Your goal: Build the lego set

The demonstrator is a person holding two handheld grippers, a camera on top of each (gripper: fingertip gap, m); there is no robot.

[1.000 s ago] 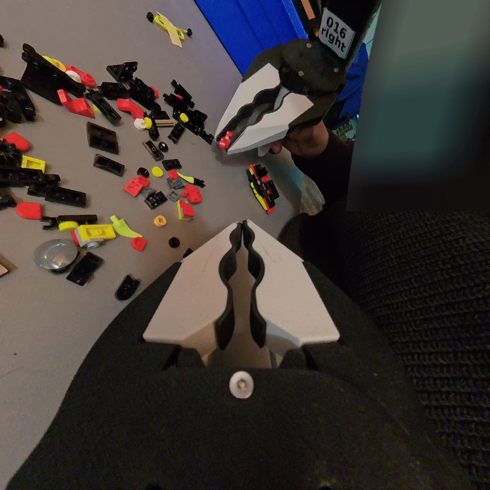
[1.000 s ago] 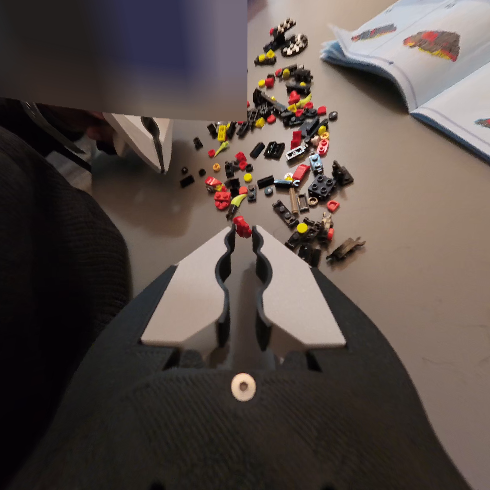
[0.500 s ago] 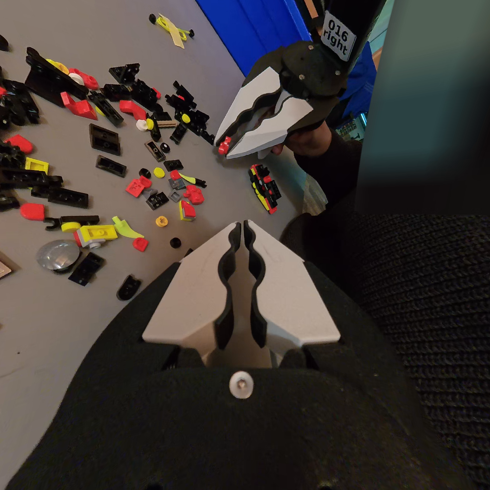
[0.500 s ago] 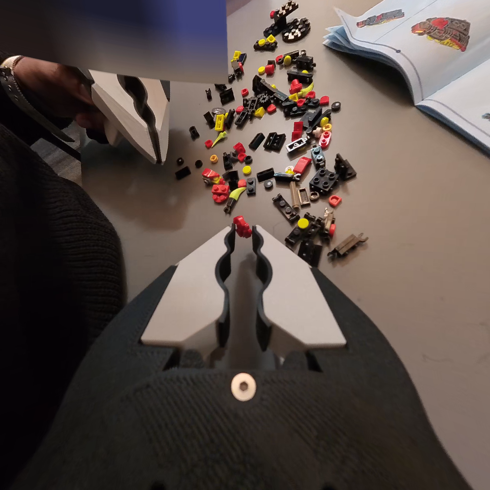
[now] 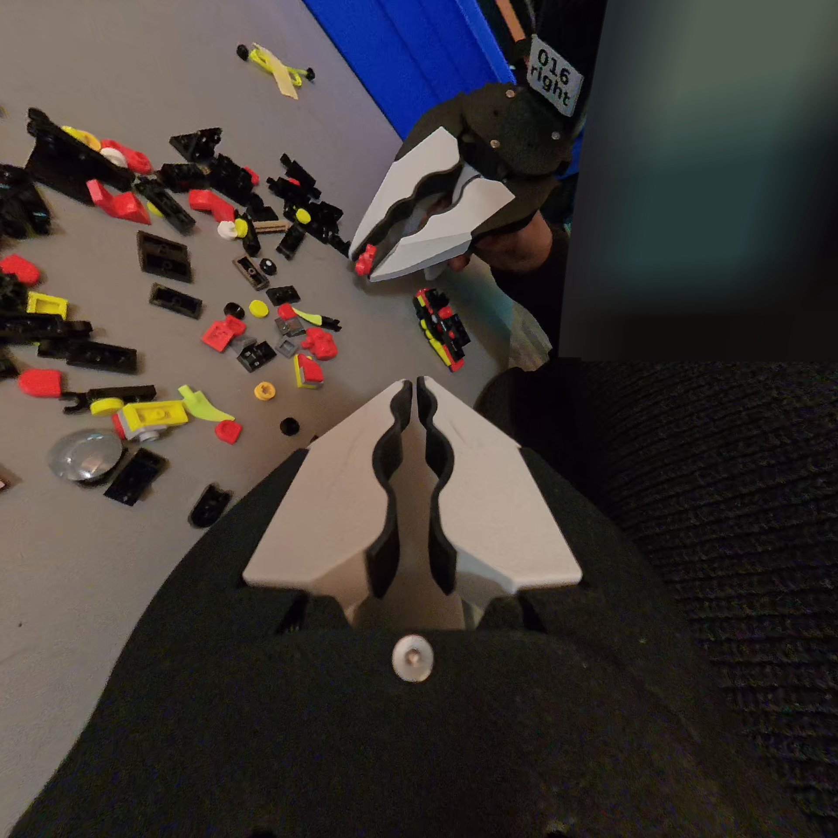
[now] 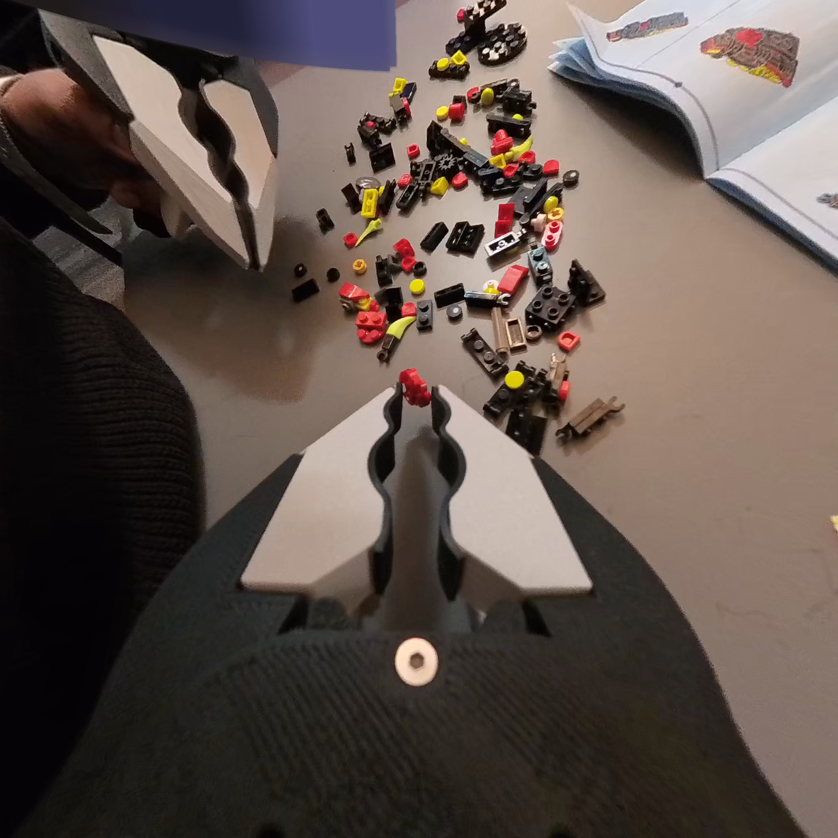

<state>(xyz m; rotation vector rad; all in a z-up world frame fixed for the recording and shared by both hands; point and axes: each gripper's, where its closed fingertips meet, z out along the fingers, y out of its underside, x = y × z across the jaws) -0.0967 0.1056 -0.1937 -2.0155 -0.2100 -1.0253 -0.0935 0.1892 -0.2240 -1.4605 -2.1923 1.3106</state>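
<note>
Pinching a small red knobbly piece (image 6: 413, 385) at their very tips, the right tongs (image 6: 415, 392) hang above the grey bench (image 6: 680, 499), just short of the near edge of the scatter of loose building pieces (image 6: 476, 226). Both pads press on the piece, and the left wrist view shows the same pinch from the side. The left tongs (image 5: 410, 383) are closed with nothing between them, and they are raised over the bench edge near a dark knitted sleeve (image 5: 703, 499). Change over the last second: the left tongs have come up and closer to the right wrist camera. The right tongs have kept their hold on the red piece and barely shifted. Counts:

- Tongs: two.
- Held piece: one.
- Small built block in black, red and yellow (image 5: 440, 328): one, lying apart from the scatter below the right tongs.
- Clear dome piece (image 5: 84, 453): one.
- Open instruction booklet (image 6: 725, 113): one, at the far right.
- Loose pieces: several dozen, mostly black, fewer red, fewer yet yellow. They overlap too much for a true tally, so treat that as rough.
</note>
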